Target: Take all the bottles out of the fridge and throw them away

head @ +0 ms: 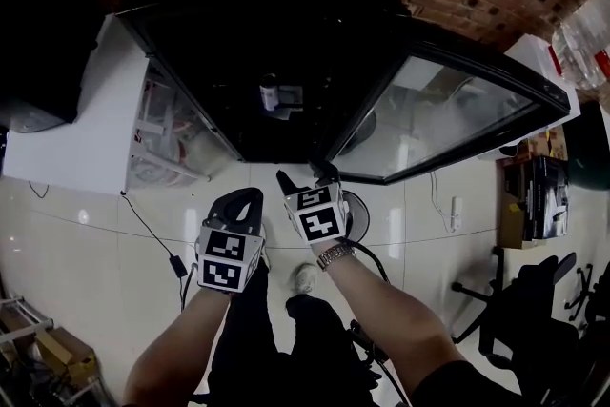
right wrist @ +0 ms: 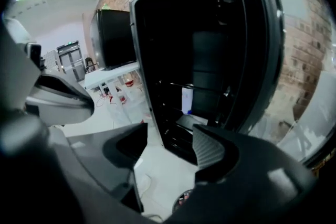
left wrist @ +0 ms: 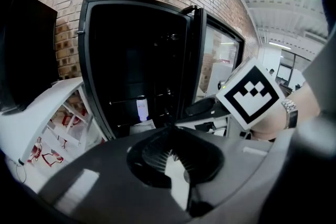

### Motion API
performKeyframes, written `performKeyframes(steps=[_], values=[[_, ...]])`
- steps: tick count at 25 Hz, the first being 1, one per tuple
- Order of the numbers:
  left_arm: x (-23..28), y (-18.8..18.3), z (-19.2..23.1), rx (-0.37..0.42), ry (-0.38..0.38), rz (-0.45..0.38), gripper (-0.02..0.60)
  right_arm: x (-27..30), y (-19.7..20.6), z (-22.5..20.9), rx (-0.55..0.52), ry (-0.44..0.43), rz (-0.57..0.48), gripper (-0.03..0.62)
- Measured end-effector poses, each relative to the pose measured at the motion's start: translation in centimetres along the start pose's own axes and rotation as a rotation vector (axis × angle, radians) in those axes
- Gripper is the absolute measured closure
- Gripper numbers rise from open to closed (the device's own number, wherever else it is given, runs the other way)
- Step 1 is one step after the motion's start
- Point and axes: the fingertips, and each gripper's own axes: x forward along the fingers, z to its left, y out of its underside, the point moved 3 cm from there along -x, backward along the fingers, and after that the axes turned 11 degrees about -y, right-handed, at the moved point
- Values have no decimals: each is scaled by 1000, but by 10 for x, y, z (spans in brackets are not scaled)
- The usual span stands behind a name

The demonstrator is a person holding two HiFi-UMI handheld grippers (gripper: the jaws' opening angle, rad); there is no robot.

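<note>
Bottle inside fridge; door right

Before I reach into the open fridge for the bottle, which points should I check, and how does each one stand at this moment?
1. Door open: ok. The glass door stands wide open.
2. Target found: ok. One bottle stands upright inside the fridge.
3. Other bottles inside: cannot tell. The interior is too dark.
4. Jaws of the right gripper: ok. They are apart with nothing between them.
5. Jaws of the left gripper: not ok. They are together and empty, so open them if this one must grasp.
6. Way in: ok. Nothing shows between the grippers and the opening.
</note>
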Motion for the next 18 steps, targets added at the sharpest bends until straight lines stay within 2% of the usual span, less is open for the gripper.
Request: performKeyframes(steps=[7,13,18], values=[[52,0,48,4,19,-15,578,80,-29,-25,47,35,-41,324],[109,6,86,19,50,-36,578,154,-34,-69,71,104,-86,324],[147,18,103,7,67,-57,578,203,-32,-92,63,130,-108,319]])
